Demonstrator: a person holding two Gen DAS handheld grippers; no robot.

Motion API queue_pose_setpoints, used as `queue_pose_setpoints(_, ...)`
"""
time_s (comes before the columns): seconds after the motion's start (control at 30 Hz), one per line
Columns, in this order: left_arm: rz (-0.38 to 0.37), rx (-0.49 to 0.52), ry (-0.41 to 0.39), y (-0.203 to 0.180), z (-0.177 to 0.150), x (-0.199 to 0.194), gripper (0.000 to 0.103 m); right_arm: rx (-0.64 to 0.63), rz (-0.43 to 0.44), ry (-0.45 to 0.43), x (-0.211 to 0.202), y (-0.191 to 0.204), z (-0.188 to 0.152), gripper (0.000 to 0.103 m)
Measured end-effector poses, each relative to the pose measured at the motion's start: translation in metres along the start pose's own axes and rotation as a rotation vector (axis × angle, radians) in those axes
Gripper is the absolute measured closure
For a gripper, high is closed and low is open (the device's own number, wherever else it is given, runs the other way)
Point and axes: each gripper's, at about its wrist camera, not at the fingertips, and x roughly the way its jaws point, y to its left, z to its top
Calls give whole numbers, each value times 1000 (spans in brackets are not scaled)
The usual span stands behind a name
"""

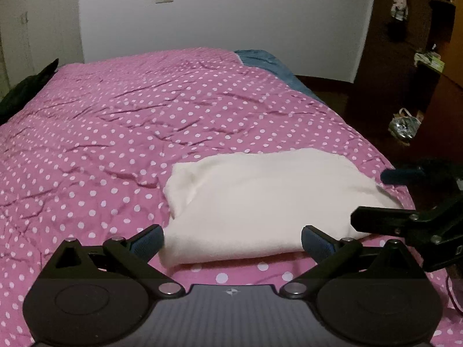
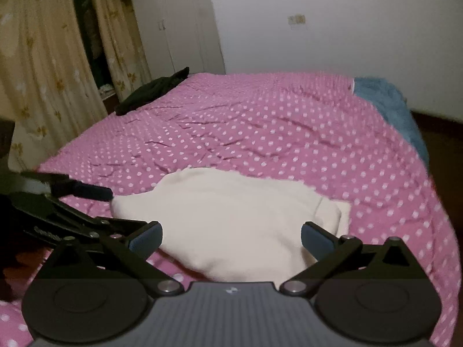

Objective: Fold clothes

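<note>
Near the bed's six o'clock edge, both the left gripper [image 1: 233, 238] and right gripper [image 2: 231, 238] stand wide open and empty over the folded cream garment [image 1: 260, 202], so I'd lift straight clear without snagging.

In the left wrist view the left tongs [image 1: 233, 241] cover the near edge of the cloth [image 1: 260, 202], and the right tongs [image 1: 373, 199] run off the right edge, hiding the cloth's right corner. The dark garment [image 1: 26, 89] is cut by the left edge. The small things on the floor [image 1: 403, 124] and on the shelf [image 1: 429, 59] are too dim to name.

In the right wrist view the right tongs [image 2: 231, 241] hide the cloth's [image 2: 225, 217] near edge; the left tongs [image 2: 95, 192] are cut by the left edge. The wall plate [image 2: 297, 19] is blurred, and the blue blanket [image 2: 387, 107] smears toward the bed's [image 2: 260, 121] right side.
</note>
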Motion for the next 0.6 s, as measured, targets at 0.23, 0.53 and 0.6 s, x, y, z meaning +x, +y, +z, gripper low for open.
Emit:
queue_pose_setpoints(0.23,48,-21,20,0,-2,6,0,49,-16,34,3,0,-4,0)
queue_pose_setpoints(0.53,76,-9,46,-6,-7,11,0,49,-24,59,5,9,-8,0)
queue_pose_setpoints(0.6,81,-6,47,-7,-7,12,0,53,-26,62,6,11,-9,0)
